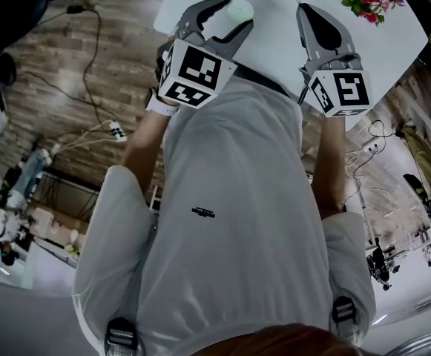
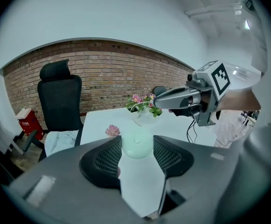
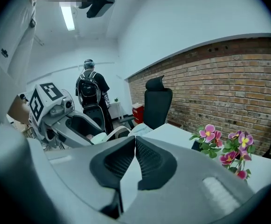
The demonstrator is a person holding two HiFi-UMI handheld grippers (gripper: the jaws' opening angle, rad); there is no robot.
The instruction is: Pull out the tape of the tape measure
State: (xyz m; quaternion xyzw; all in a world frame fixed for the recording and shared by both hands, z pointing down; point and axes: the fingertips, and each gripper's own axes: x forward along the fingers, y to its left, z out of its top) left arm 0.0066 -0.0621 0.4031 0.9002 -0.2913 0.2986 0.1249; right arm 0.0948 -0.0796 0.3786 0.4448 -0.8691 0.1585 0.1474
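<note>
Gripping a round, pale-green plastic tape measure point(image 2: 136, 145) between its two black ribbed pads, the left gripper point(image 1: 230, 17) has its jaws spread wide around the case, one pad against each side. No tape shows drawn out of the case. In the head view the tape measure sits at the tip of this gripper, above the near edge of the white rectangular table point(image 1: 393, 39).

In the left gripper view, a red box point(image 2: 29, 120) stands on the floor at the far left, by the red brick wall point(image 2: 107, 73). Just right of it, a black high-backed office chair point(image 2: 59, 101) is drawn up to the table's far side. A single pink flower point(image 2: 112, 130) lies on the tabletop just left of the tape measure. Beyond it, near the far edge of the table, is a bunch of pink flowers with green leaves point(image 2: 143, 104).

To the right, the right gripper point(image 1: 309, 13) is level with the left one and well apart from it. Its jaws are pressed together with nothing between them, as the right gripper view shows plainly. Its marker cube point(image 1: 341, 91) faces the head camera. In that gripper's view a person wearing a black backpack point(image 3: 91, 92) stands in the background with their back turned, left of the chair.
</note>
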